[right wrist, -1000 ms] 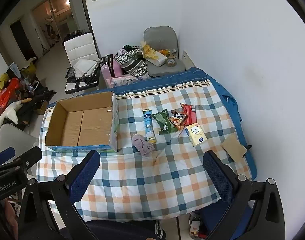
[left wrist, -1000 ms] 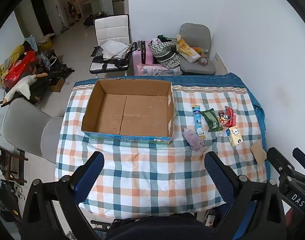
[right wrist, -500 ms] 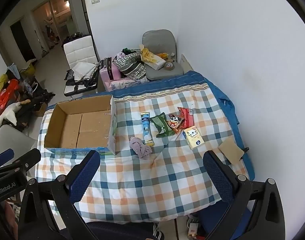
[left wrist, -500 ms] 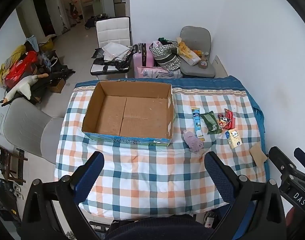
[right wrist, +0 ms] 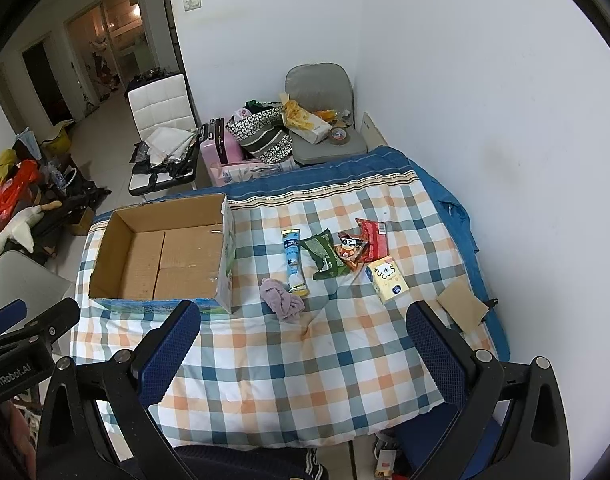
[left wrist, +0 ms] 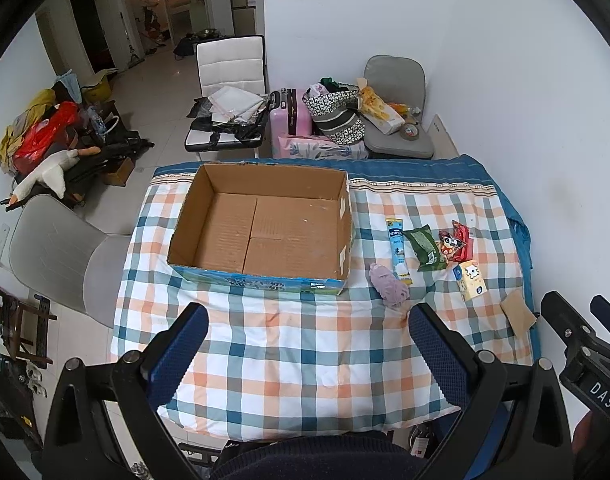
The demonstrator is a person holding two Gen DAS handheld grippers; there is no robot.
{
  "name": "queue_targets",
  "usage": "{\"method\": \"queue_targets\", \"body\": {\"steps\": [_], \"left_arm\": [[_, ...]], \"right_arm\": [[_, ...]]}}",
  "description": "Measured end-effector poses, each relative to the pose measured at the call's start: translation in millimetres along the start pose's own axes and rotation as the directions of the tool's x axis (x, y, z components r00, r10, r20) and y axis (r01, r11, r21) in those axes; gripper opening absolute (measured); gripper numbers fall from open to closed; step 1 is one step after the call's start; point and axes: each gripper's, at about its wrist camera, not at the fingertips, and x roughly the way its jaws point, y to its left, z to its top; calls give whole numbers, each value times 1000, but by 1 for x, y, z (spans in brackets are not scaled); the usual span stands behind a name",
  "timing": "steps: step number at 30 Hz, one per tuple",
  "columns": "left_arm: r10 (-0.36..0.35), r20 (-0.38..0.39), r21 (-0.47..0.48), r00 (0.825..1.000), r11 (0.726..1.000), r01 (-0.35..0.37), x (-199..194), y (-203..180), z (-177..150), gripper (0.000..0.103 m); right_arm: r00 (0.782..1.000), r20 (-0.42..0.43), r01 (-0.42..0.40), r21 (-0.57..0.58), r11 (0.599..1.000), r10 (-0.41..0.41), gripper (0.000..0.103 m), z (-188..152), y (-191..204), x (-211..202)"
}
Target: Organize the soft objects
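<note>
An empty open cardboard box [left wrist: 265,228] [right wrist: 165,256] stands on the checked tablecloth [left wrist: 305,344]. To its right lie a crumpled purple cloth [left wrist: 389,289] [right wrist: 281,300], a blue tube pack [left wrist: 399,249] [right wrist: 293,261], a green pouch [left wrist: 425,249] [right wrist: 325,254], red snack packs [left wrist: 455,242] [right wrist: 363,243] and a yellow tissue pack [left wrist: 471,281] [right wrist: 387,279]. My left gripper [left wrist: 305,352] is open and empty, held high above the table's near edge. My right gripper [right wrist: 301,348] is open and empty, equally high.
A brown cardboard piece [right wrist: 463,310] lies at the table's right edge. The white wall runs along the right. Chairs, a pink suitcase [left wrist: 287,116] and bags stand beyond the far edge. A grey chair [left wrist: 57,252] stands at the left. Each gripper shows in the other's view.
Both grippers have drawn back and up from the table, so the box and the items look smaller and farther. Nothing on the table has moved.
</note>
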Motion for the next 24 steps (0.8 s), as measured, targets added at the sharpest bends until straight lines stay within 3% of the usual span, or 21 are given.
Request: {"method": "queue_targets", "body": {"steps": [24], "left_arm": [[0,11,-2,1000,1000,0,-3,4,6,103]], "right_arm": [[1000,12,3,-4,1000,-3,103,-2,2,-2]]}}
